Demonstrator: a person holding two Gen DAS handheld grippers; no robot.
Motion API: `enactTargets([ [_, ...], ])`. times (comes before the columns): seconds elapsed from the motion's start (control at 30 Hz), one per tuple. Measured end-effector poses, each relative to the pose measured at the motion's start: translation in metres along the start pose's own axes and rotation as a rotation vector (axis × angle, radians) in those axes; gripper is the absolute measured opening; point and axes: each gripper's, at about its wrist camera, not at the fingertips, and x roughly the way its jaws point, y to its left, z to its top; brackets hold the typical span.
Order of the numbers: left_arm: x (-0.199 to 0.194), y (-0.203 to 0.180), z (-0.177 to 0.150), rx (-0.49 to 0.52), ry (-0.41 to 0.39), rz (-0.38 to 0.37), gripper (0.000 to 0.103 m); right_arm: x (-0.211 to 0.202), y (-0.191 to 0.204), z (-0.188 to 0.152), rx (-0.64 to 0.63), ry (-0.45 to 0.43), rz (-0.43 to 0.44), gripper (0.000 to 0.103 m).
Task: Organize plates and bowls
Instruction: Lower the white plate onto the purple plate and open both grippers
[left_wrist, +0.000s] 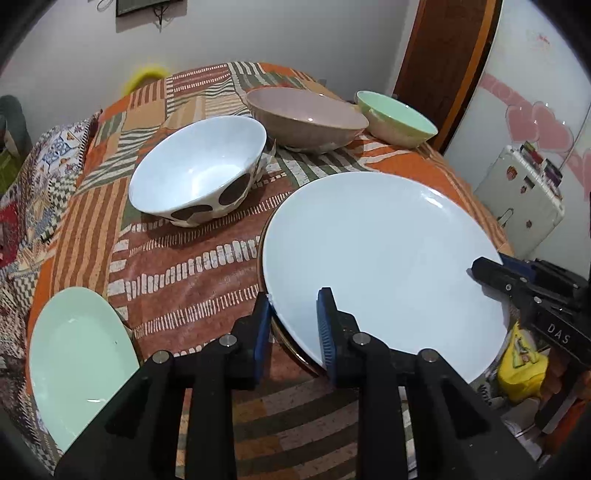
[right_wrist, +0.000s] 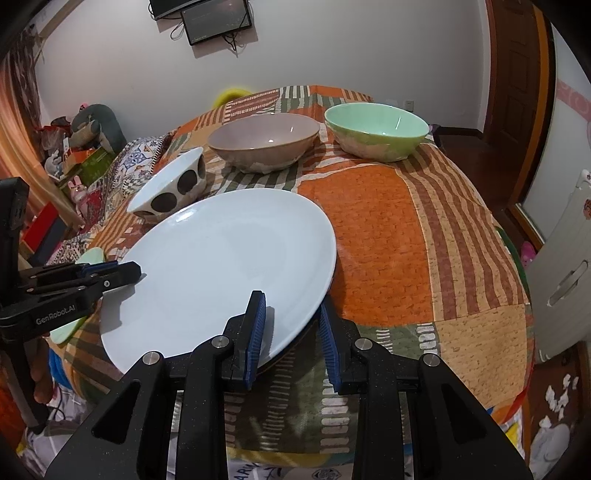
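A large pale blue plate (left_wrist: 384, 266) (right_wrist: 221, 273) lies on the patterned tablecloth, on top of another plate whose dark gold-edged rim (left_wrist: 291, 350) shows beneath. My left gripper (left_wrist: 295, 325) is open, its fingers straddling the plate's near-left rim. My right gripper (right_wrist: 291, 325) is open, straddling the plate's near-right rim; it shows in the left wrist view (left_wrist: 495, 273). A white bowl with brown spots (left_wrist: 199, 173) (right_wrist: 170, 188), a beige bowl (left_wrist: 306, 118) (right_wrist: 262, 140) and a green bowl (left_wrist: 395, 118) (right_wrist: 376, 129) stand behind. A pale green plate (left_wrist: 77, 362) lies near left.
The tablecloth (right_wrist: 406, 240) drapes over a rounded table edge. A white cabinet (left_wrist: 517, 199) and a yellow bag (left_wrist: 521, 365) sit to the right on the floor. Clutter and toys (right_wrist: 81, 147) sit at the far left. A wooden door (right_wrist: 517, 92) stands at right.
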Motion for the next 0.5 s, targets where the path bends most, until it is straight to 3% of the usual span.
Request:
enactTargets([
  [0.1,-0.001,-0.013,-0.004,0.086,-0.025,0.060,0.025,0.000,0.005,-0.001,-0.034,-0.012,-0.020,0.026],
  [0.17,-0.004,-0.019,-0.004,0.115,-0.038,0.024,0.025,0.000,0.007,0.000,-0.043,-0.015,-0.033,0.026],
  [0.23,-0.006,-0.023,-0.002,0.104,-0.037,-0.028,0.025,0.002,0.004,0.001,-0.028,-0.011,-0.028,0.027],
  [0.43,-0.004,-0.020,0.004,0.061,-0.041,-0.012,0.025,0.003,-0.004,-0.002,0.008,0.011,-0.003,0.029],
  [0.5,-0.008,-0.018,0.004,0.056,-0.052,0.005,0.025,-0.003,-0.004,-0.001,0.005,-0.006,-0.010,0.038],
])
